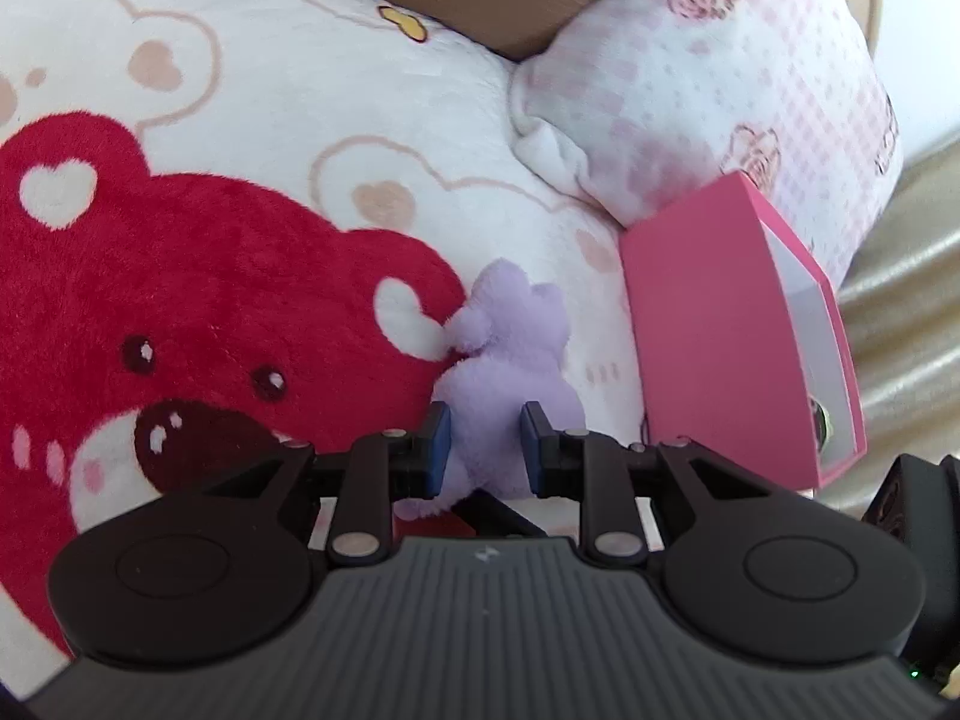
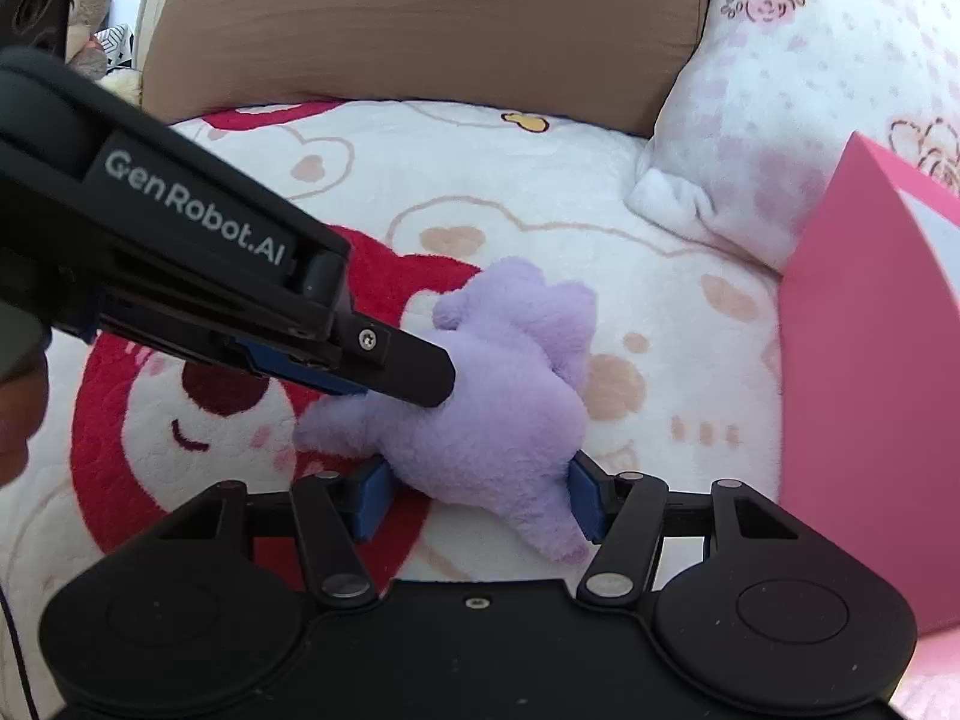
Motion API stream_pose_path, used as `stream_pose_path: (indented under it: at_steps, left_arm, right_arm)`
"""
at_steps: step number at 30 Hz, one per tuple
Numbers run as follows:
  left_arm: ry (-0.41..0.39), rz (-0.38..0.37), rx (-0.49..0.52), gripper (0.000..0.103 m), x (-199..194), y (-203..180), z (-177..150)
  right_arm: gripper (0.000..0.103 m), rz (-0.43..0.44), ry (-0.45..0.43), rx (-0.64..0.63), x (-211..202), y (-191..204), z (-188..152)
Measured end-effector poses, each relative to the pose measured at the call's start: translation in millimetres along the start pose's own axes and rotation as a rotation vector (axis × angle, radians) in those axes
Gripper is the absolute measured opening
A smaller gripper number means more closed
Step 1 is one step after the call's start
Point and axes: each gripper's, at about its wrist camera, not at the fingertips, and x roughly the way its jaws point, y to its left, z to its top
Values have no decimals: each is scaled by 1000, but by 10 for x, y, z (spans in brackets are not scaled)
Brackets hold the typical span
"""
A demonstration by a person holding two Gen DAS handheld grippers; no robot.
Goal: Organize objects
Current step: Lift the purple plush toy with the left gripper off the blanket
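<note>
A purple plush toy lies on a white and red bear-print blanket. My left gripper is shut on the plush, its blue pads pressing both sides. In the right wrist view the same plush sits between the wide-spread fingers of my right gripper, which is open around it. The left gripper comes in from the left there and grips the toy's left part. A pink box stands just right of the plush, also in the right wrist view.
A pink checked pillow leans behind the box. A brown cushion backs the blanket. A beige sofa surface shows at the far right. Some stuffed toys sit at the far upper left.
</note>
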Motion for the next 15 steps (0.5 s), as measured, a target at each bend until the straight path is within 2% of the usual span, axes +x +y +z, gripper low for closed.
stream_pose_path:
  at_steps: [6, 15]
  left_arm:
    - [30, 58, 52, 23, -136, -215, -72]
    - [44, 106, 44, 24, -368, -428, -232]
  right_arm:
    - [64, 25, 1, -22, -133, 57, -38]
    - [64, 86, 13, 8, -400, 70, -115]
